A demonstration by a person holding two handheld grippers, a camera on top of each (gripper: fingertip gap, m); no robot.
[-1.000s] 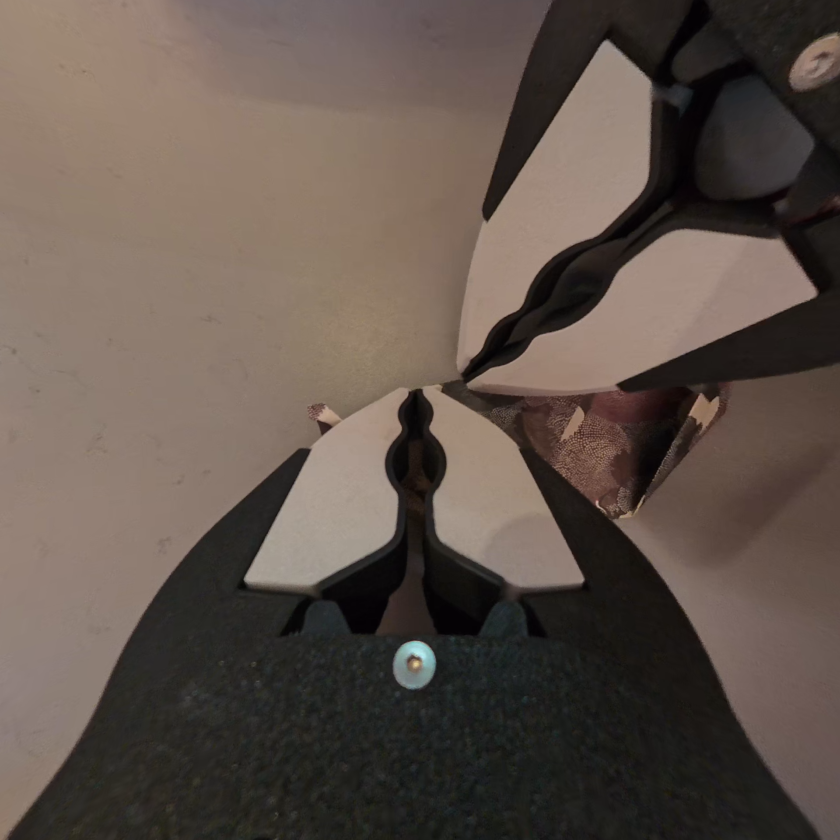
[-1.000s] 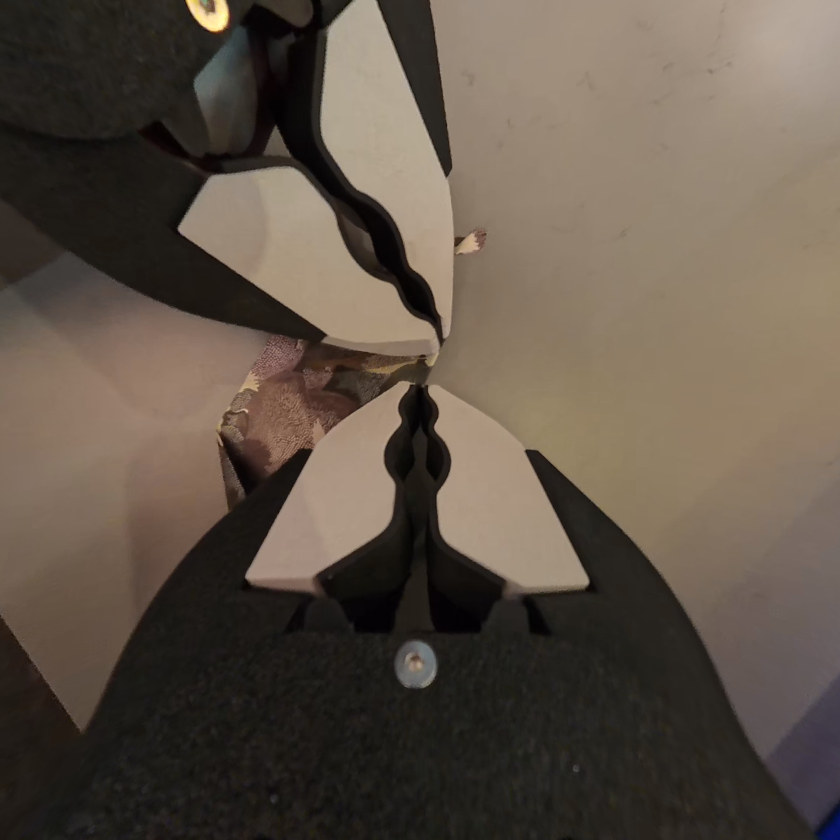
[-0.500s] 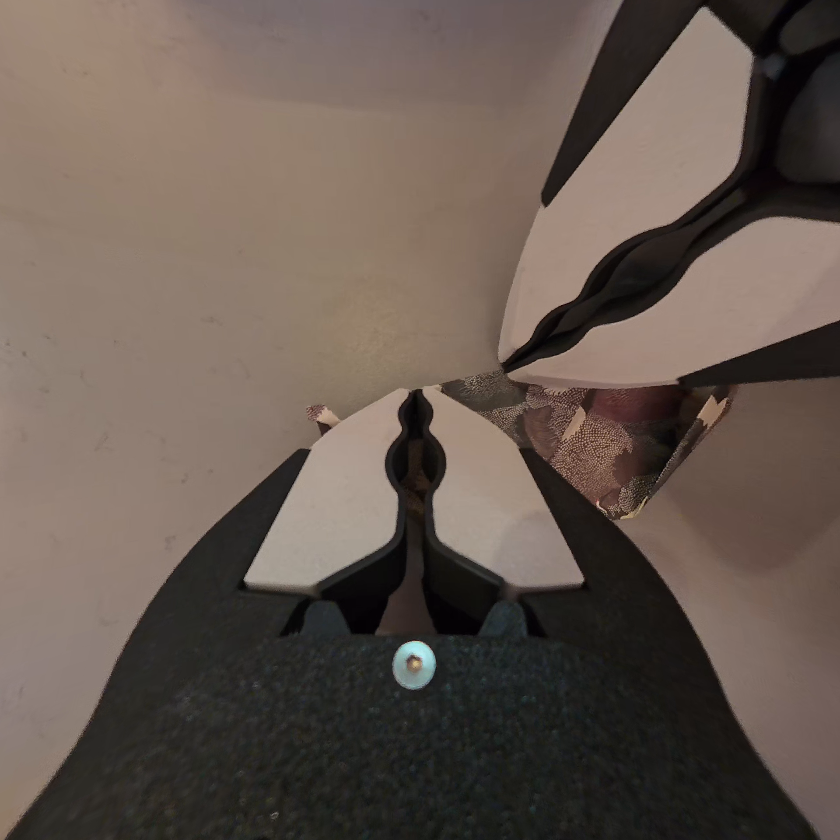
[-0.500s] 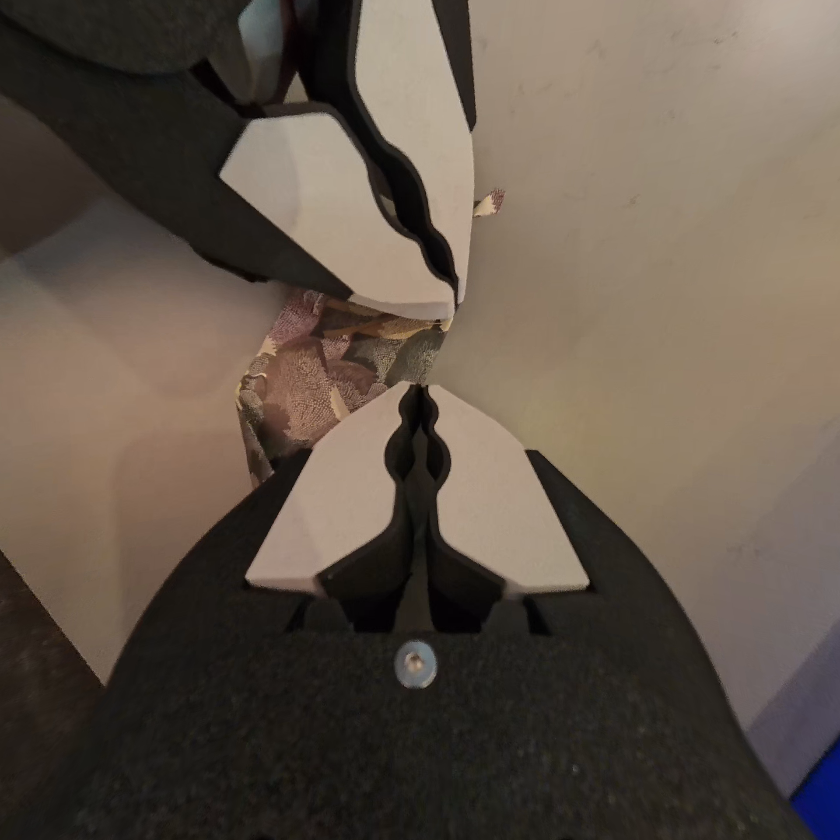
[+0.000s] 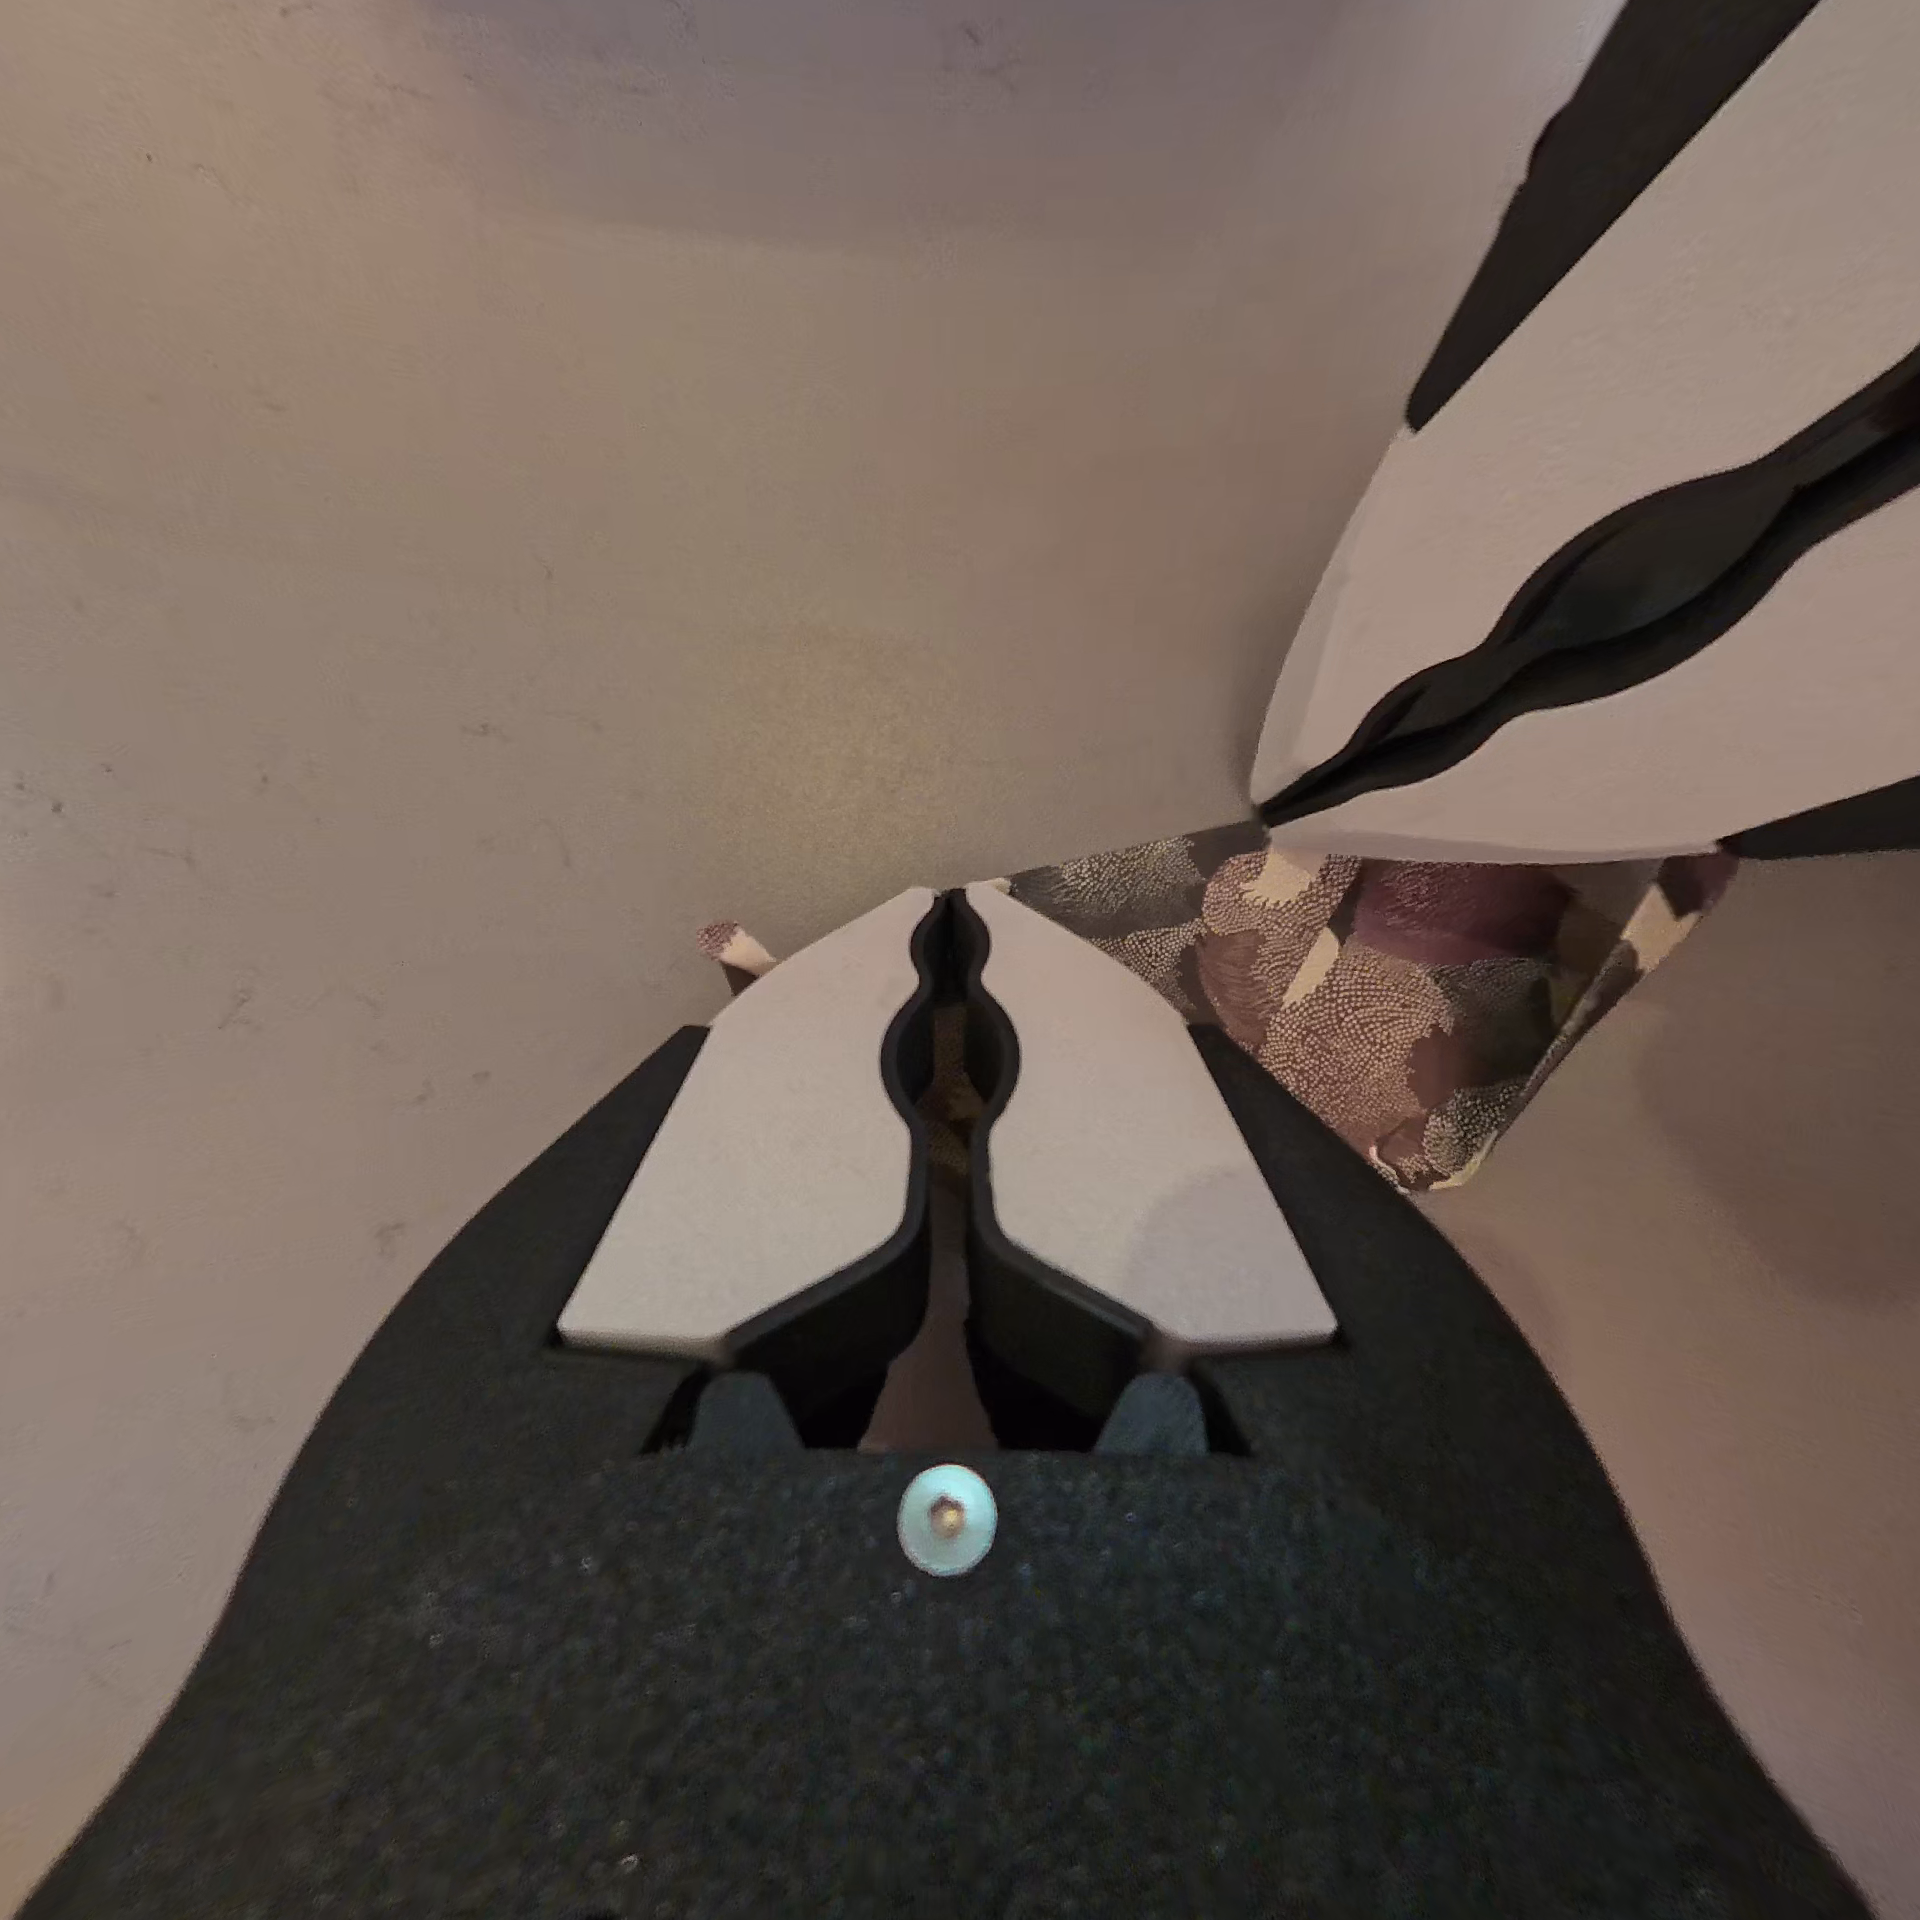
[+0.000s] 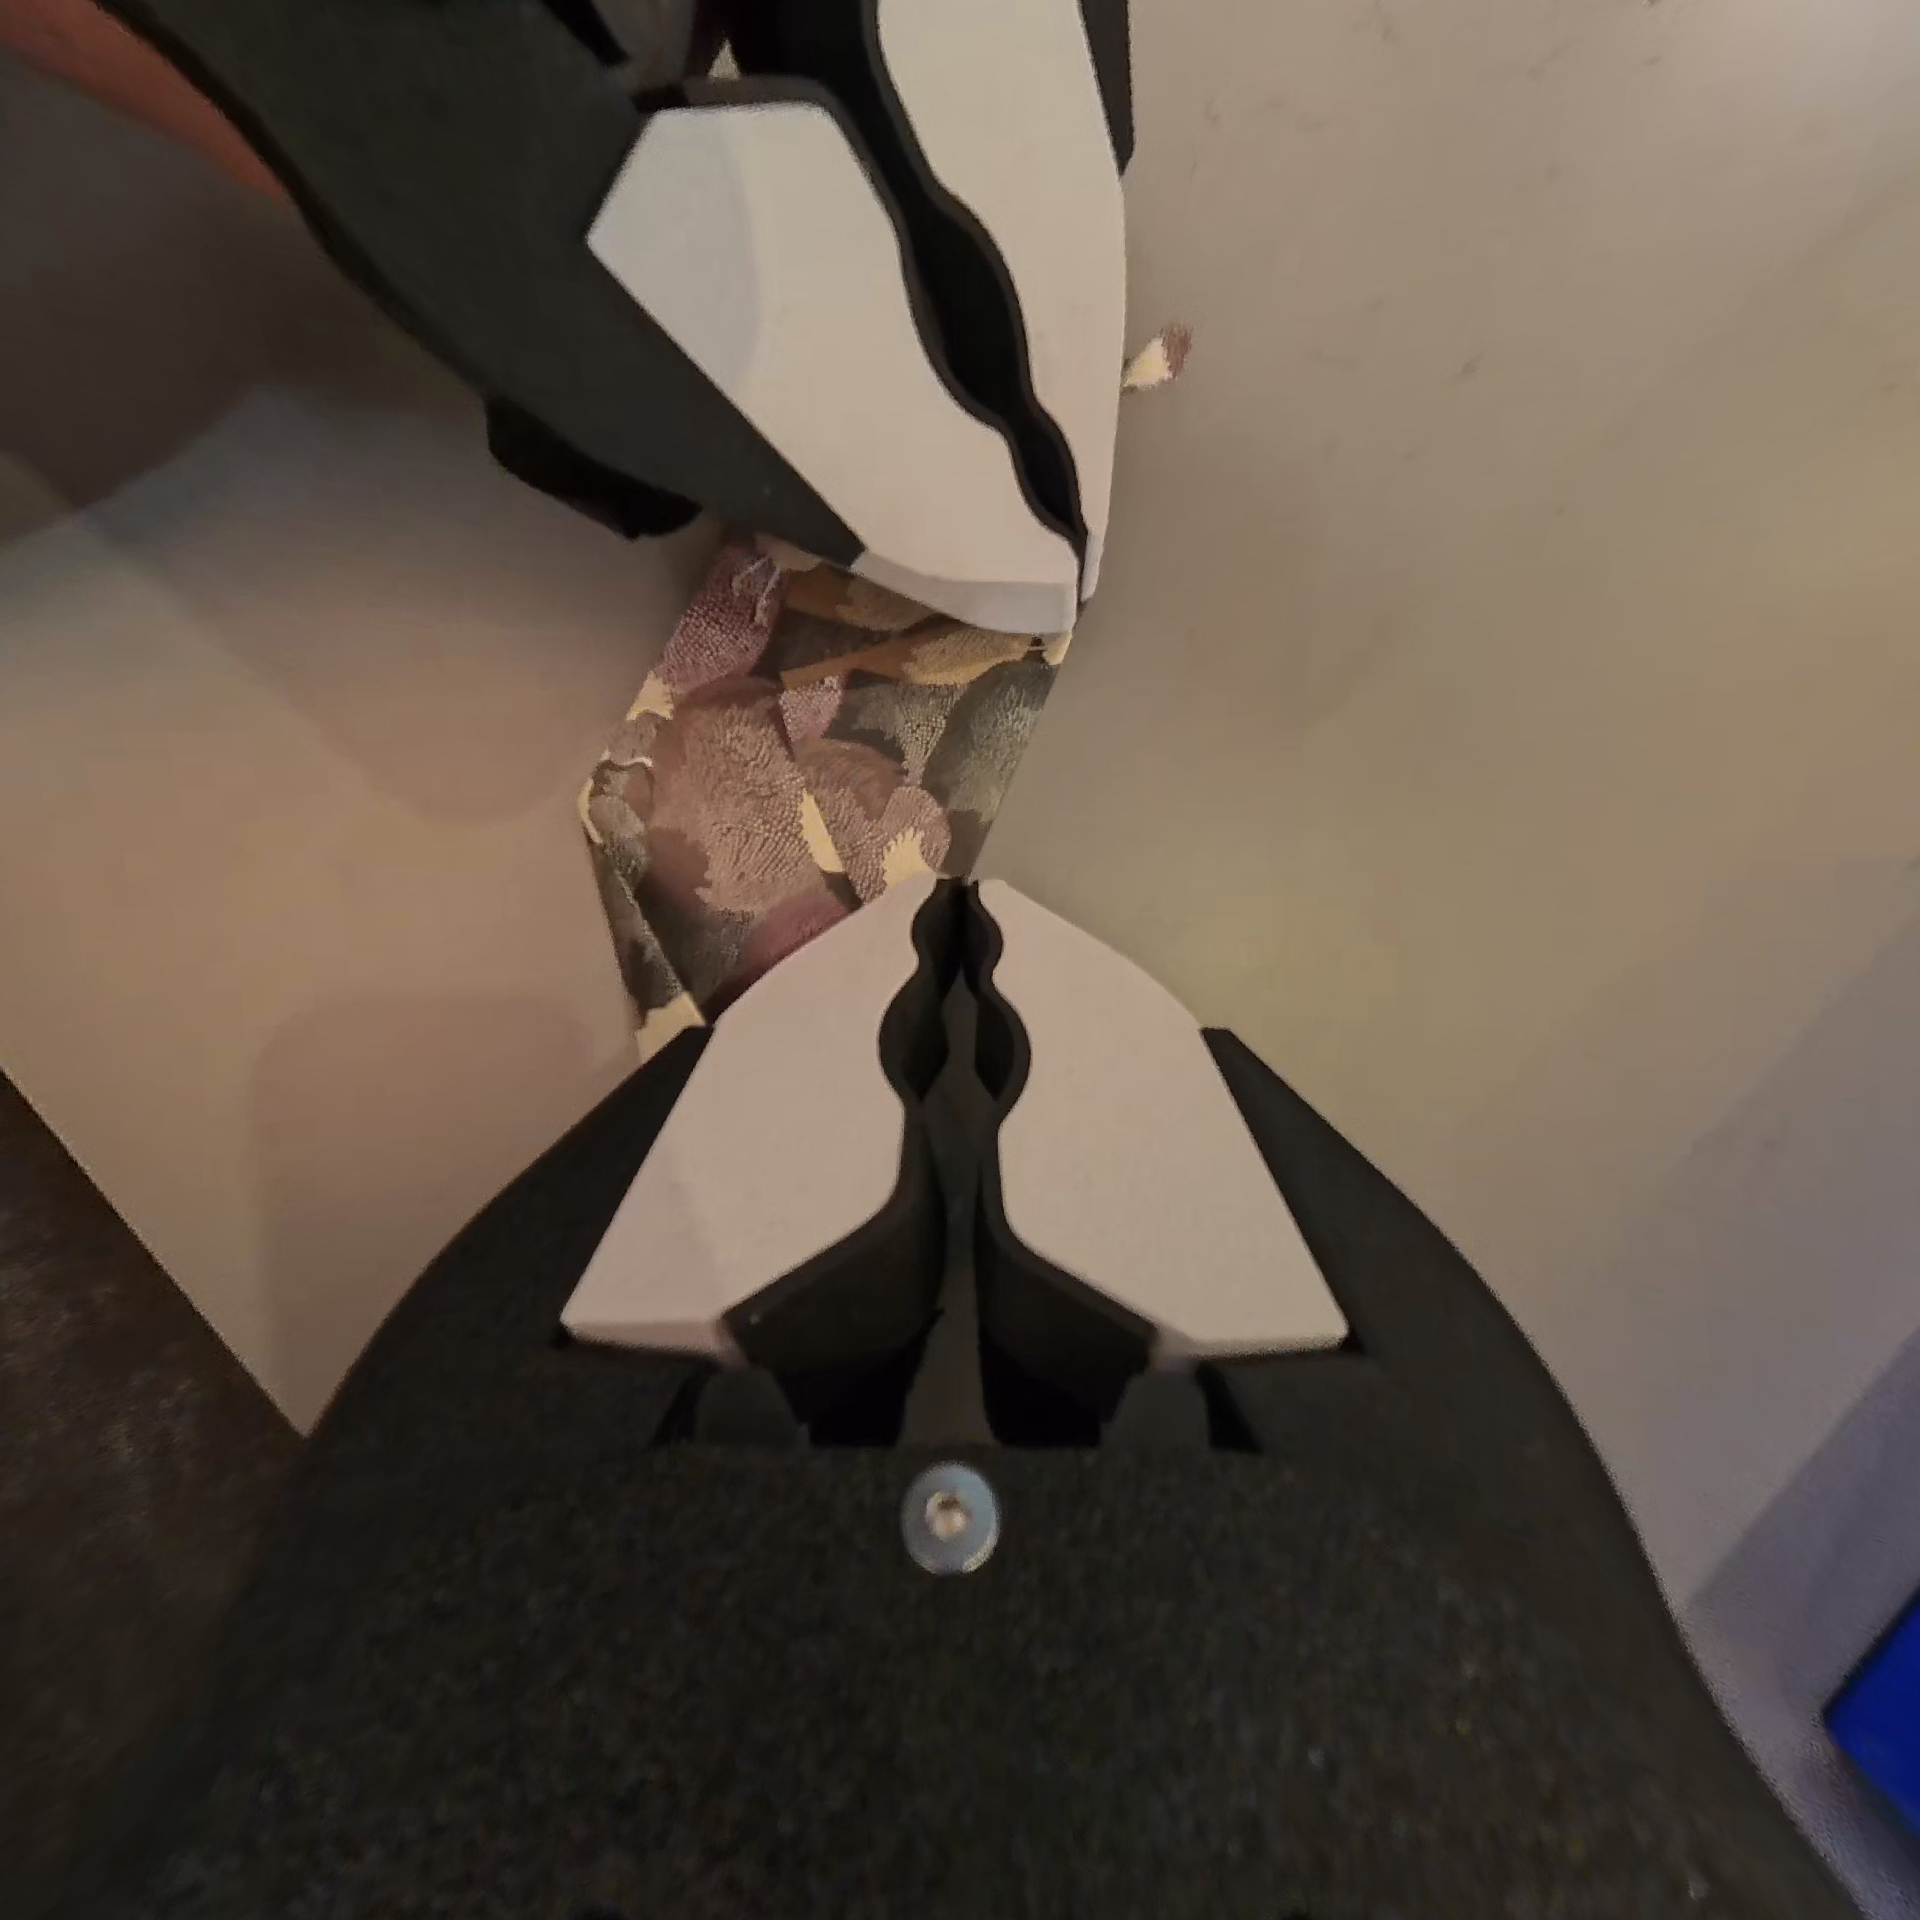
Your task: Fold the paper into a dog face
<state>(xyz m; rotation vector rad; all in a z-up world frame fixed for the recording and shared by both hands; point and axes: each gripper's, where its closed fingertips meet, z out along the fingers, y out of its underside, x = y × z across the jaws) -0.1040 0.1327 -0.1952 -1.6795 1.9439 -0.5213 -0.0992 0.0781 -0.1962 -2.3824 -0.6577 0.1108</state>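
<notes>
Moved: right tongs (image 5: 1262,816) slid outward along paper (image 5: 1351,997).
Left tongs (image 5: 951,894): clenched on paper.
Right tongs: likewise clenched.
Paper: light, floppy; pinch edges.

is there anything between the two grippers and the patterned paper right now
Nothing visible. The left gripper and the right gripper are both shut, each with its tip at the top edge of the patterned paper, which spans the gap between them above the pale table. Whether each truly pinches it is hidden.
</notes>
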